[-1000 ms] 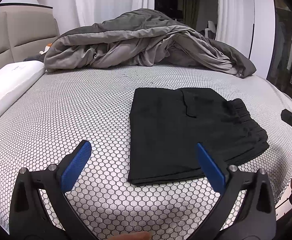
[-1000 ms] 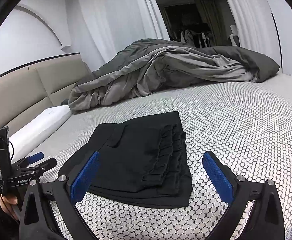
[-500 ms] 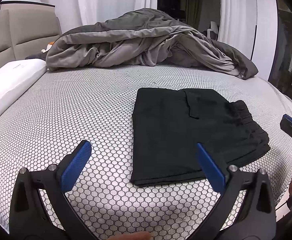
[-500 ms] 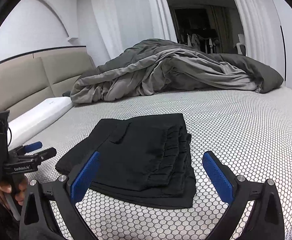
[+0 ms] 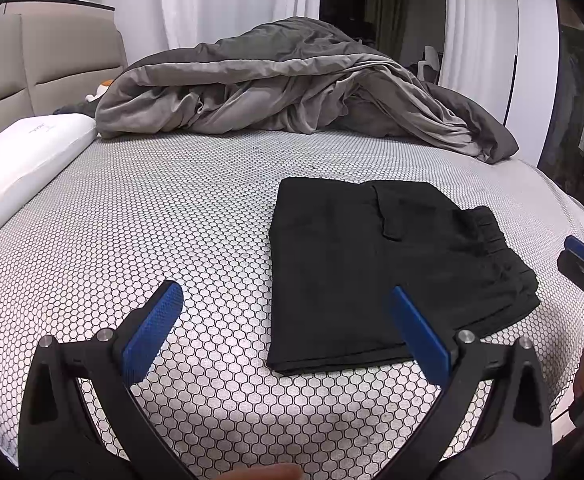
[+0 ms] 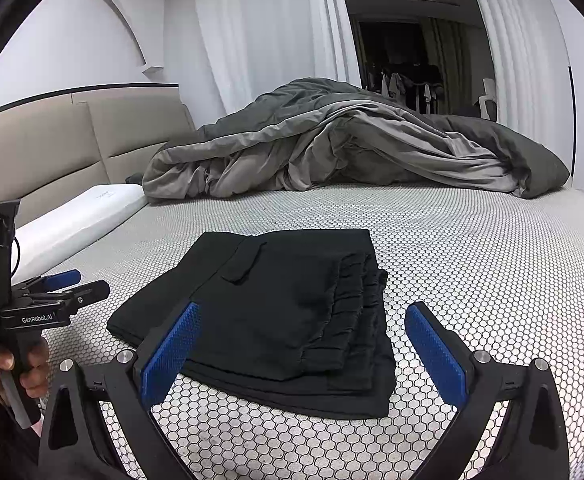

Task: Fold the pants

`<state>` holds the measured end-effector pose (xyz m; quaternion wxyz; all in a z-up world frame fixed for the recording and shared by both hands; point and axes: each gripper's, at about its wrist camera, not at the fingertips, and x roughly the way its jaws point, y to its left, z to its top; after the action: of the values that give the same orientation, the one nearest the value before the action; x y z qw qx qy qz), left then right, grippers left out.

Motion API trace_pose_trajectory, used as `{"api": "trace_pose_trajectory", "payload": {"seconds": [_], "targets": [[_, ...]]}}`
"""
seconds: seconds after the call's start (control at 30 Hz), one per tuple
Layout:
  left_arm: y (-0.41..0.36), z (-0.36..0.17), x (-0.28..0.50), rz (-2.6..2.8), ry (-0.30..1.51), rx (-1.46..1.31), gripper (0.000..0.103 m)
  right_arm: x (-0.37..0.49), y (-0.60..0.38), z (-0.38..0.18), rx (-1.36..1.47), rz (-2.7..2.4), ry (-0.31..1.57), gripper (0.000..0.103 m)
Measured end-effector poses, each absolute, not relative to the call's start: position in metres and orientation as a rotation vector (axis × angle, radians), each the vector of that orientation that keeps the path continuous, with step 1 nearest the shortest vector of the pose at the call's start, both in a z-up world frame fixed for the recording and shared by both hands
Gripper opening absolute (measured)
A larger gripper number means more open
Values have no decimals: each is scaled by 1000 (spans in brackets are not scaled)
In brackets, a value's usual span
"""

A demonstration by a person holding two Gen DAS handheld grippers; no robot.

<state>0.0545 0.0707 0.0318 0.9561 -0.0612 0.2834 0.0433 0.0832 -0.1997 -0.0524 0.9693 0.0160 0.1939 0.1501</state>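
Black pants lie folded into a flat rectangle on the honeycomb-patterned bed sheet, elastic waistband on the right side. In the right wrist view the same pants show stacked layers with the waistband facing me. My left gripper hovers open above the sheet, just short of the pants' near left corner, holding nothing. My right gripper is open too, over the pants' near edge, with nothing between its blue pads. The left gripper also appears at the far left of the right wrist view, held by a hand.
A crumpled grey duvet is heaped across the far side of the bed. A white pillow lies along the left by the beige headboard. White curtains and a dark doorway stand behind. The bed's edge curves away on the right.
Both grippers have drawn back and risen slightly from the pants, staying open. The pants lie as before.
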Motion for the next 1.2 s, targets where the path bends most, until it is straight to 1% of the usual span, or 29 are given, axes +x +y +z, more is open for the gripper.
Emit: {"api": "trace_pose_trajectory", "payload": {"seconds": [1.2], "targets": [[64, 33, 52, 82, 559, -101, 103, 88, -198, -54, 23, 301, 407, 103]]}}
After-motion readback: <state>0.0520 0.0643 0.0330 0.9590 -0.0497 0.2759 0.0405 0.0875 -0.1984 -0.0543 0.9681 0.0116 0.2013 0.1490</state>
